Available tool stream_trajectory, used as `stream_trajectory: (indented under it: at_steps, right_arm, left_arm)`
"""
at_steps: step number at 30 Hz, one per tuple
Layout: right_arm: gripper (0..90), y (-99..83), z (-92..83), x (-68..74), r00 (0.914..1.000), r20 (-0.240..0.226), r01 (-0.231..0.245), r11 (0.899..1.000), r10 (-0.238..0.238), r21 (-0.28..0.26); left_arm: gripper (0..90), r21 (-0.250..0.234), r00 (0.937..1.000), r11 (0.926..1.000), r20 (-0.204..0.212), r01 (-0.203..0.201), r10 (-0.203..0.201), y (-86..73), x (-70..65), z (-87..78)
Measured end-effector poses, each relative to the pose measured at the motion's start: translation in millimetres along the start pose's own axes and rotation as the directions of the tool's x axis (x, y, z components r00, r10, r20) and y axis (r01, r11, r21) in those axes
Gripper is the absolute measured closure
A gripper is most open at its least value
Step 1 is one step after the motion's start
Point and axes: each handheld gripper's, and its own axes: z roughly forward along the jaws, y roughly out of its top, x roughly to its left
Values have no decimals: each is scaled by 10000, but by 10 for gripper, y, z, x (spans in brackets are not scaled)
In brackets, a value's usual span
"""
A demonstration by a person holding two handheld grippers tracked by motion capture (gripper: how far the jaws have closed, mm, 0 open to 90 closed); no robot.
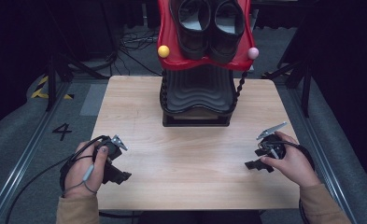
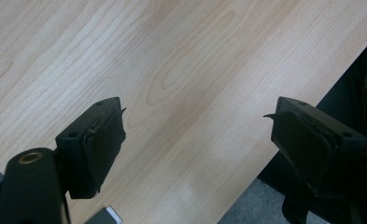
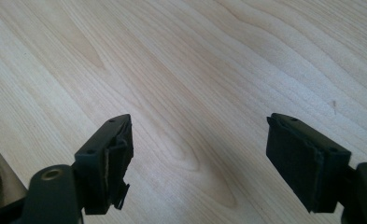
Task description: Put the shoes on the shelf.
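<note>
A red and black shoe rack (image 1: 197, 93) stands at the far middle of the wooden table (image 1: 186, 154). Its red top tier carries a pair of black shoes (image 1: 211, 25). My left gripper (image 1: 119, 176) rests low over the table's near left, held in a hand; its jaws stand wide apart over bare wood (image 2: 195, 135) with nothing between them. At the near right a hand holds my right gripper (image 1: 253, 164), also open over bare wood (image 3: 197, 149) and empty. Both grippers are well short of the rack.
A yellow ball (image 1: 163, 51) and a pink ball (image 1: 252, 52) tip the rack's red tier. Grey floor with a painted 4 (image 1: 62, 131) and cables (image 1: 130, 44) surrounds the table. The table's near edge (image 2: 274, 154) lies close to the left gripper.
</note>
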Motion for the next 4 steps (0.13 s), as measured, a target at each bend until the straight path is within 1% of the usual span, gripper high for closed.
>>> stream_trajectory:
  at_steps: [2,3,4]
  right_arm:
    - [233,-7,18,-3,9999,22,-110,9999,110,-3]
    - [246,-10,27,-10,9998,133,-156,9999,156,59]
    - [246,-10,27,-10,9998,133,-156,9999,156,59]
  left_arm:
    - [176,-15,9999,10000,-100,66,-67,-1,7,-3]
    - [168,-40,9997,9999,-193,132,-132,-1,10,-3]
    - [168,-40,9997,9999,-193,132,-132,-1,10,-3]
